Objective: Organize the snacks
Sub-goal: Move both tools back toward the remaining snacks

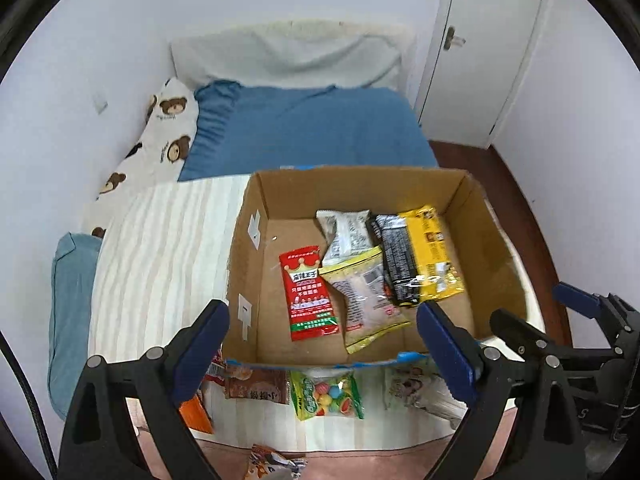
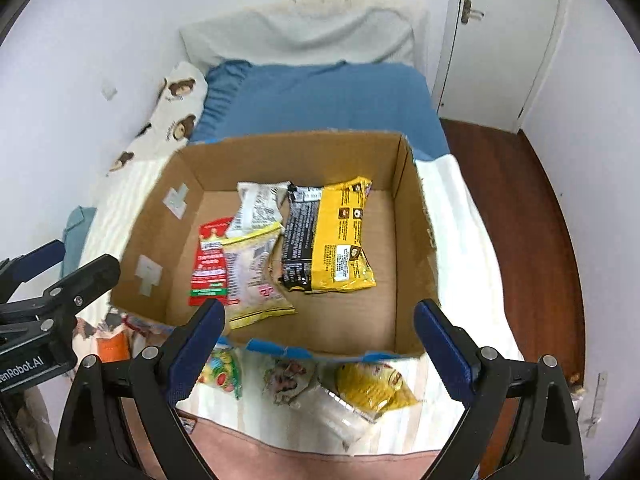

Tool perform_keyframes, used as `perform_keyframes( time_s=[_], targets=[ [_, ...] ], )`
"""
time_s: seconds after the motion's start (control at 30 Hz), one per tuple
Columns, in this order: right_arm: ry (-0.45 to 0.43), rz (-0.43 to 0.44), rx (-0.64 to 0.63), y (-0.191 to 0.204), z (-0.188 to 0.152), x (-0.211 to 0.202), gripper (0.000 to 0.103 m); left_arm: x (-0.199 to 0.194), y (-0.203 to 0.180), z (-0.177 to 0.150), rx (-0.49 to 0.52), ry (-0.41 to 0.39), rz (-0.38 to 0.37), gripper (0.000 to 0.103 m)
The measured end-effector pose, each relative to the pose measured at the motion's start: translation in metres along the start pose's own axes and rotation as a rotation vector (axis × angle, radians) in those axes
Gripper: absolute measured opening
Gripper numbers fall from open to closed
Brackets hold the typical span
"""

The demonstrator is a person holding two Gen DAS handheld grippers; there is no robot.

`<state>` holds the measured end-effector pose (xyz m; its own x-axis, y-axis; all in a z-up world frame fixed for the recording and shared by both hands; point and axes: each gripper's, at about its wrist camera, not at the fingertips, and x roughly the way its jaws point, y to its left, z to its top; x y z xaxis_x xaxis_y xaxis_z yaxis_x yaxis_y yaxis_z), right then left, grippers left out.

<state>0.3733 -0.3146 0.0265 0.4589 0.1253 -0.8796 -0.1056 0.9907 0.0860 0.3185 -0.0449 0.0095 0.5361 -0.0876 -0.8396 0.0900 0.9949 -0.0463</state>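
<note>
An open cardboard box [image 1: 472, 216] sits on a striped bed at frame centre, holding a red packet [image 1: 308, 292], a pale yellow-edged packet [image 1: 368, 296], a white packet [image 1: 346, 232] and a black-and-yellow packet [image 1: 416, 256]. Both claws hang released and empty over its near edge: the left gripper [image 1: 324, 340] and the right gripper [image 2: 320, 340]. Below the box lie loose snacks, among them a green candy bag [image 1: 328, 394].
</note>
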Motion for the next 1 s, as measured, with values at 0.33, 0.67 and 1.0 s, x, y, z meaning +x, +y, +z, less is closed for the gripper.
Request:
perform_keyframes(
  time_s=[0.33, 0.67, 1.0],
  targets=[
    [-0.076, 0.059, 0.047, 0.001, -0.028, -0.055, 0.097, -0.055, -0.003, -0.021, 0.004, -0.089, -0.028, 0.096],
    [0.164, 0.014, -0.125, 0.001, -0.095, 0.035, 0.097, 0.031, 0.022, -0.119, 0.061, 0.159, 0.09, 0.096],
    [0.387, -0.092, -0.337, 0.012, -0.139, 0.141, 0.086, 0.138, 0.06, -0.233, 0.06, 0.53, 0.075, 0.095]
  ],
)
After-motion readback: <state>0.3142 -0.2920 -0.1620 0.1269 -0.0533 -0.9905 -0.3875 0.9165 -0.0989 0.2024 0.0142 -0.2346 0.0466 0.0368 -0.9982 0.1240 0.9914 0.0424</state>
